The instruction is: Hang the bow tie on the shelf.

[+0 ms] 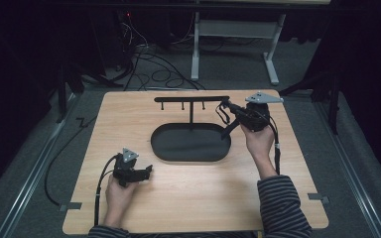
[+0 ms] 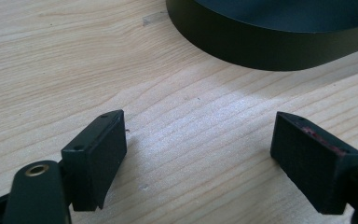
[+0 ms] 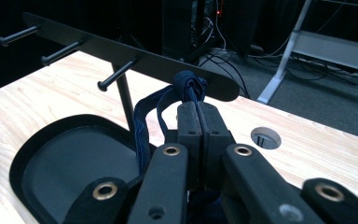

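High view: the right claw [image 1: 226,106], pinching a dark blue fabric loop [image 1: 223,113], sits at the right end of the black T-shaped peg rack [image 1: 191,99].

Left gripper view: the left claw [image 2: 200,154] is spread over the wooden table [image 2: 51,70].

Right gripper view: the loop bunches above the pressed-together tips, its band hanging left; the nearest peg [image 3: 116,74] lies up-left.

A: Lighting's kinda patchy, the table [image 1: 198,198] is lit from above while everything around it sinks into black.

B: Yeah, and the left gripper view has a bright sheen on the wood, jaws slightly soft.
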Motion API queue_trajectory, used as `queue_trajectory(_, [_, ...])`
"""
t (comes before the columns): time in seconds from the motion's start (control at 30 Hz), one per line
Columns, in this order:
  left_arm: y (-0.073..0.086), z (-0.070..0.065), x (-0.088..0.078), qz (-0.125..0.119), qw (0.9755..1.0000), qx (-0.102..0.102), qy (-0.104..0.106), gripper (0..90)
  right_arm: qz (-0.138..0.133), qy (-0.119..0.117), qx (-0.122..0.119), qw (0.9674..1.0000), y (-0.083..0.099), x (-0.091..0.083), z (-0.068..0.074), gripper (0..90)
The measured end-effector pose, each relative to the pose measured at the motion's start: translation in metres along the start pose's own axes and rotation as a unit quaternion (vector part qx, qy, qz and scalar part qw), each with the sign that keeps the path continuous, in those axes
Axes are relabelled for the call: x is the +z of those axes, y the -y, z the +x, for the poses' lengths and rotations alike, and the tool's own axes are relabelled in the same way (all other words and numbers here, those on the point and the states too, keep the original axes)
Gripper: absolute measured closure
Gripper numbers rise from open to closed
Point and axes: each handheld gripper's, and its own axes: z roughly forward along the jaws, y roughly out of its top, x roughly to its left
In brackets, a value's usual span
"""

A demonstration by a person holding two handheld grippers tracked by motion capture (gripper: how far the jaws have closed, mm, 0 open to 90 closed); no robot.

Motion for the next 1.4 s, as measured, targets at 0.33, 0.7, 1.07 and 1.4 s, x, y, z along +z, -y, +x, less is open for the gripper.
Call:
queue_trajectory(0.33, [0.000, 0.000, 0.000, 0.000, 1.0000, 0.000, 0.000, 18.7, 0.005, 0.011, 0.000, 0.9999, -0.003, 0.009, -0.002, 90.0])
queue_trajectory(0.7, [0.000, 0.000, 0.000, 0.000, 1.0000, 0.000, 0.000, 18.7, 0.015, 0.020, 0.006, 0.9997, 0.001, 0.016, -0.005, 90.0])
queue_trajectory(1.07, [0.000, 0.000, 0.000, 0.000, 1.0000, 0.000, 0.000, 18.7, 0.028, 0.029, 0.004, 0.9992, 0.004, 0.018, -0.006, 85.8])
queue_trajectory(1.4, [0.000, 0.000, 0.000, 0.000, 1.0000, 0.001, 0.000, 18.7, 0.008, 0.029, 0.012, 0.9995, 0.004, 0.007, -0.008, 69.3])
